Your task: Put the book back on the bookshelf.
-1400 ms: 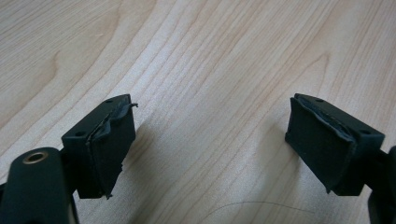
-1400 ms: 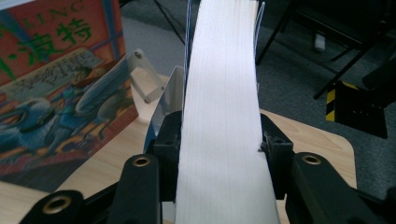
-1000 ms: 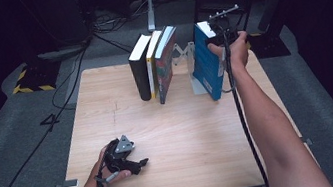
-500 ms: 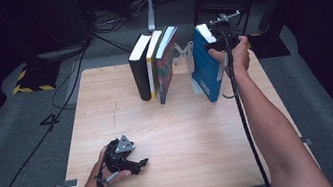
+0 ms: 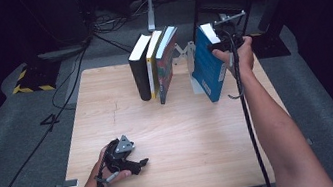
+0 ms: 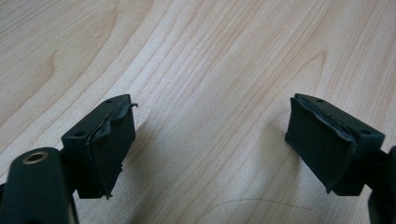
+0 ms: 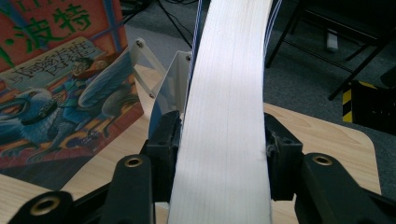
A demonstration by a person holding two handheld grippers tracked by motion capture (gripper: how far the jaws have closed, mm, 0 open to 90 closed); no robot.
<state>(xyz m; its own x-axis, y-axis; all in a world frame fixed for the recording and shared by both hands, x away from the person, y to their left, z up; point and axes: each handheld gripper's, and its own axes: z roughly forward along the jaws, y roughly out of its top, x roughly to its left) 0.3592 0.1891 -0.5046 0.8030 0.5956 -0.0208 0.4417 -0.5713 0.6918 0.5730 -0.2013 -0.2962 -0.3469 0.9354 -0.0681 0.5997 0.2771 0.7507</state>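
The table (image 5: 186, 136) is pale wood with fine grain. At its far side a blue book (image 5: 207, 69) shows white page edges, left of it stand a black book (image 5: 140, 72), a yellow-spined book (image 5: 152, 65) and a colourful illustrated book (image 7: 60, 88) with green lettering. Both grippers are black.

3 books (image 5: 155, 65) lean together at the table (image 5: 196, 134)'s far edge; a narrow gap separates them from the blue book (image 5: 206, 64) and white bookend (image 5: 187, 54). The near half lies open.
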